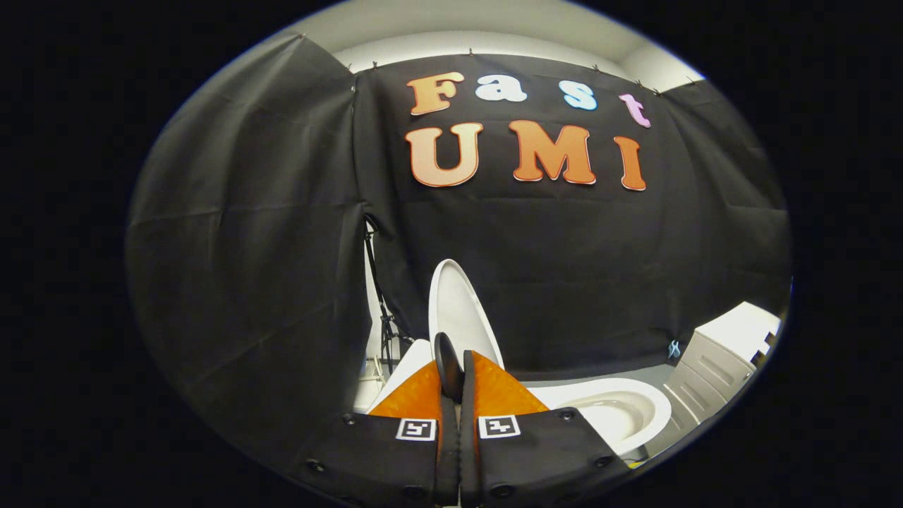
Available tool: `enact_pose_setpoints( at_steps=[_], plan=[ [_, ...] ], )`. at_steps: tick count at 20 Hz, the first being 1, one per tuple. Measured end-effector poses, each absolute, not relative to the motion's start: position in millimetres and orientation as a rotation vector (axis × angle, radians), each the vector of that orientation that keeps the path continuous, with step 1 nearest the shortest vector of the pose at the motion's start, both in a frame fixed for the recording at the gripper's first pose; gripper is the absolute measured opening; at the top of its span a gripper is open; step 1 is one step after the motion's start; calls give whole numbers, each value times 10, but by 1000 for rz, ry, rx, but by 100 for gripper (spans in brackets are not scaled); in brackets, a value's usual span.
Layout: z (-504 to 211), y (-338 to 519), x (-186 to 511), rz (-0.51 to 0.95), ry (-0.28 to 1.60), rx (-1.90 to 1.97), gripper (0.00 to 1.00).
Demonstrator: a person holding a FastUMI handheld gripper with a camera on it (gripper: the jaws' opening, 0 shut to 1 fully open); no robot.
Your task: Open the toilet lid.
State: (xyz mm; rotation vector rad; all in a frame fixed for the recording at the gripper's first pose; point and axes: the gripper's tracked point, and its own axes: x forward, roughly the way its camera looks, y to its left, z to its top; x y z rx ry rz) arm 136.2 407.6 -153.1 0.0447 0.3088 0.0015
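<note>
So the toilet lid (455, 307) is standing upright, just beyond the tips of the hand-held gripper (455, 367); the fingers are pressed together with nothing clamped between them, lid rising right behind them. The open toilet bowl (621, 413) sits off to the right of the fingers; a white cabinet (719, 360) is further right, and a black stand (381, 310) leans by the cloth wall behind.

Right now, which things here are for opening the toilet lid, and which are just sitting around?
For the job:
- toilet lid, already standing up, just beyond the tongs
- toilet bowl, uncovered
- tongs, fingers closed together, gripping nothing

Just sitting around:
- white cabinet, beside the bowl
- black stand, by the cloth wall
</note>
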Motion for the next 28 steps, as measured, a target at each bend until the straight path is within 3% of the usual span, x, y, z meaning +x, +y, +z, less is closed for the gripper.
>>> enact_pose_setpoints(
  at_steps=[4, 7, 10, 21, 28],
  plan=[
    [-1534, 3958, 1364, -6, 316, 125, 14],
    [-1604, 3931, 1337, -1, 351, 158, 31],
    [-1490, 3844, 1273, -6, 334, 148, 36],
    [-340, 3460, 982, 30, 184, 71, 98],
    [318, 3061, 791, 41, 140, 72, 98]
  ],
)
